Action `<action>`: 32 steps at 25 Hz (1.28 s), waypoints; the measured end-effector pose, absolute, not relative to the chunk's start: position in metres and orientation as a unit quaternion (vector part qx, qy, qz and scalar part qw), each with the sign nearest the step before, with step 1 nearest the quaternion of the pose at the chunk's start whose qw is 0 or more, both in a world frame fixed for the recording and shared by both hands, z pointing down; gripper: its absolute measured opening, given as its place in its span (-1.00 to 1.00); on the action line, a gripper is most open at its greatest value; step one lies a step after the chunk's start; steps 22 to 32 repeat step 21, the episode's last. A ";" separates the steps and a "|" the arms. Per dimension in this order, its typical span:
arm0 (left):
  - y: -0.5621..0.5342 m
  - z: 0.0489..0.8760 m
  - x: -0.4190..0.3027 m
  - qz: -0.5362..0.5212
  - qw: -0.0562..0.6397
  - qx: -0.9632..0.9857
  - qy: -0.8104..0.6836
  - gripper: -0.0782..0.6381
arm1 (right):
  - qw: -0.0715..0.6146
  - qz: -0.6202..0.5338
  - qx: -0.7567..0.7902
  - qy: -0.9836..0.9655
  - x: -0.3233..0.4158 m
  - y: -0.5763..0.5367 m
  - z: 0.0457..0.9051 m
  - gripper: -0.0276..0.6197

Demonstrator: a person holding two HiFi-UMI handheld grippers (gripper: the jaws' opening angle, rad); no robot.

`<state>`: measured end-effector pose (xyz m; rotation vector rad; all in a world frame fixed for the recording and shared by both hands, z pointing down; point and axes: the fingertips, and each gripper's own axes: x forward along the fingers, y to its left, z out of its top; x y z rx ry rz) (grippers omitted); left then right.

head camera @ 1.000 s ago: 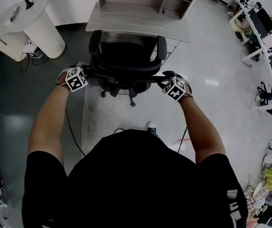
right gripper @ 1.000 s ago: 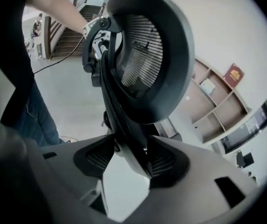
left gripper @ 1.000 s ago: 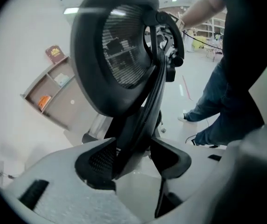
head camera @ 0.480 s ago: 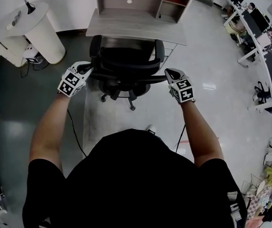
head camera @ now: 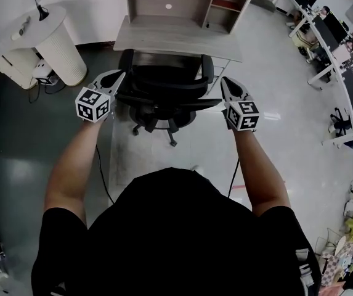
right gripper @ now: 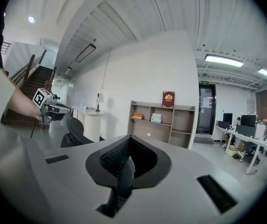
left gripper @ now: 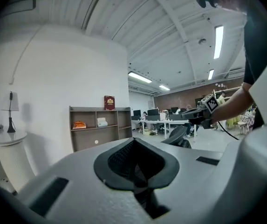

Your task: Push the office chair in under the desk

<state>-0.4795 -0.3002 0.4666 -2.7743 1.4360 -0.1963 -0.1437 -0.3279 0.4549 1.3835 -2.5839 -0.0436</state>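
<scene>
The office chair (head camera: 164,82) was seen partly tucked under the tabletop (head camera: 176,36), straight ahead. The left tool (head camera: 116,76) and the right tool (head camera: 227,82) were held shut on nothing, one beside each side of its back, equally near. The left tool's jaws had just been closing.

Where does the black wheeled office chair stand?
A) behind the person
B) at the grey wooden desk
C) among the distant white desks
B: the black wheeled office chair stands upright in front of the person, its seat at the grey wooden desk's front edge.
</scene>
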 end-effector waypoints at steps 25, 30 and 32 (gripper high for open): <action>-0.298 0.439 -0.485 0.000 0.001 -0.881 0.473 -0.73 | 0.070 -0.047 0.514 -0.854 -0.162 -0.331 0.418 -0.89; -0.298 0.439 -0.485 0.000 0.001 -0.881 0.473 -0.73 | 0.070 -0.047 0.514 -0.854 -0.162 -0.331 0.418 -0.89; -0.298 0.439 -0.485 0.000 0.001 -0.881 0.473 -0.73 | 0.070 -0.047 0.514 -0.854 -0.162 -0.331 0.418 -0.89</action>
